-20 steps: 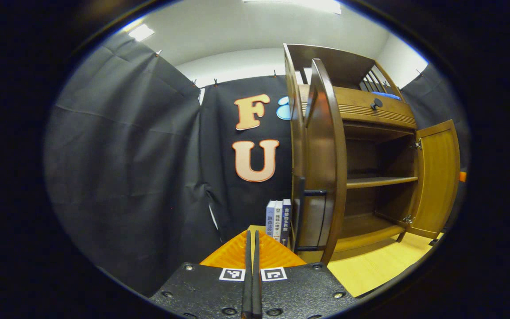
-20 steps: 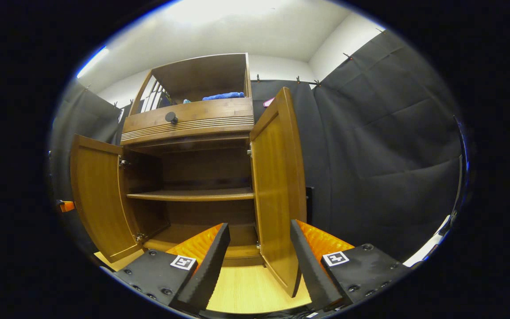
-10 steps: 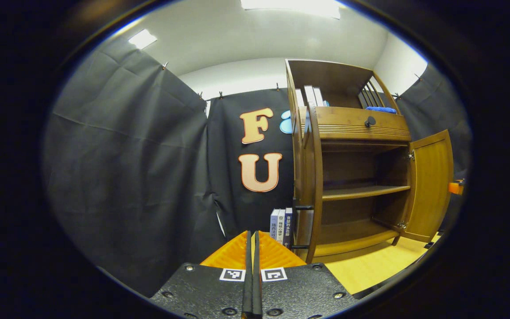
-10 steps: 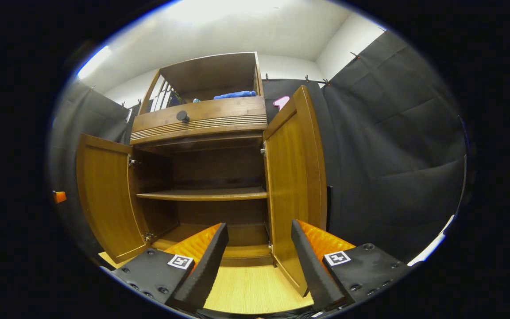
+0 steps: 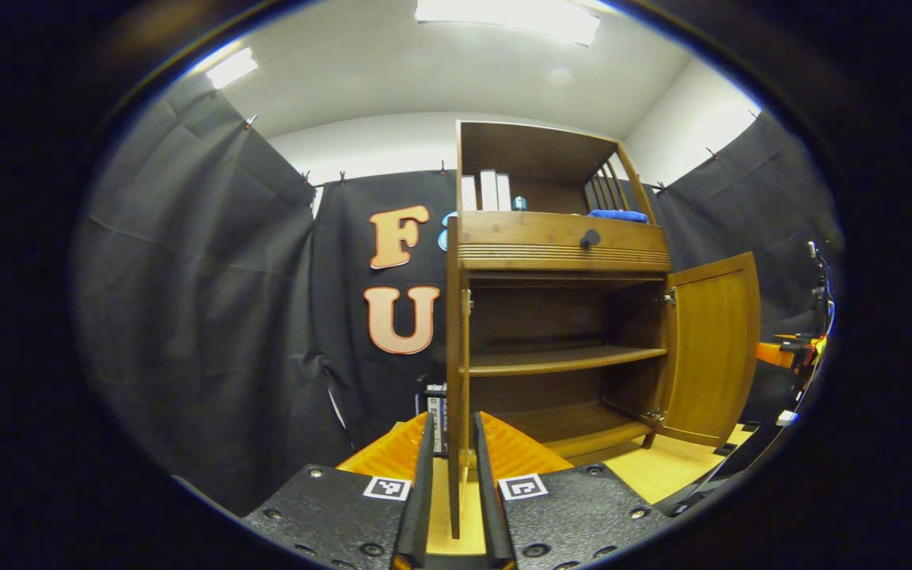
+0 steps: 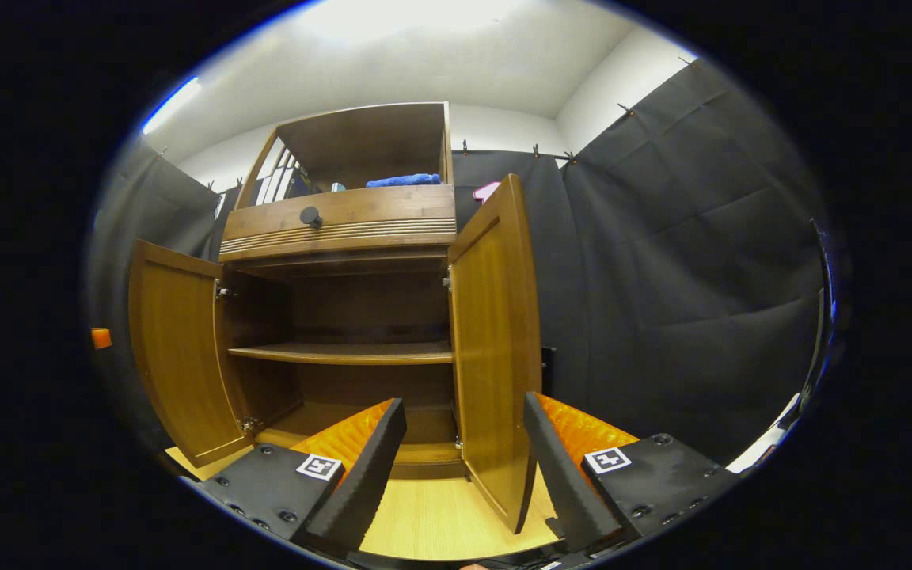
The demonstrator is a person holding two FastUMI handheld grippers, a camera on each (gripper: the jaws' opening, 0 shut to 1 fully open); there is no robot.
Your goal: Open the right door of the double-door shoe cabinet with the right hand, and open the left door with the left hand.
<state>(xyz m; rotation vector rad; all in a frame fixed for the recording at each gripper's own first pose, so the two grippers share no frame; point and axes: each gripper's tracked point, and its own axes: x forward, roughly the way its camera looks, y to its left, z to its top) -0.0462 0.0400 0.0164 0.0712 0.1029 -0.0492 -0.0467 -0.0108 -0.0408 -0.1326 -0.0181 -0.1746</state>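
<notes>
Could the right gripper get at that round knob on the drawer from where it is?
Probably yes. The right gripper is open and sits low before the cabinet; the knob is higher up, with nothing between them. The open right door stands beside that path.

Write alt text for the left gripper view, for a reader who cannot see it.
A brown wooden double-door shoe cabinet stands open, its bare inner shelf visible. The left door is seen edge-on between the slightly parted fingers of the left gripper; the right door is swung wide. White books and a folded blue cloth sit on top.
</notes>
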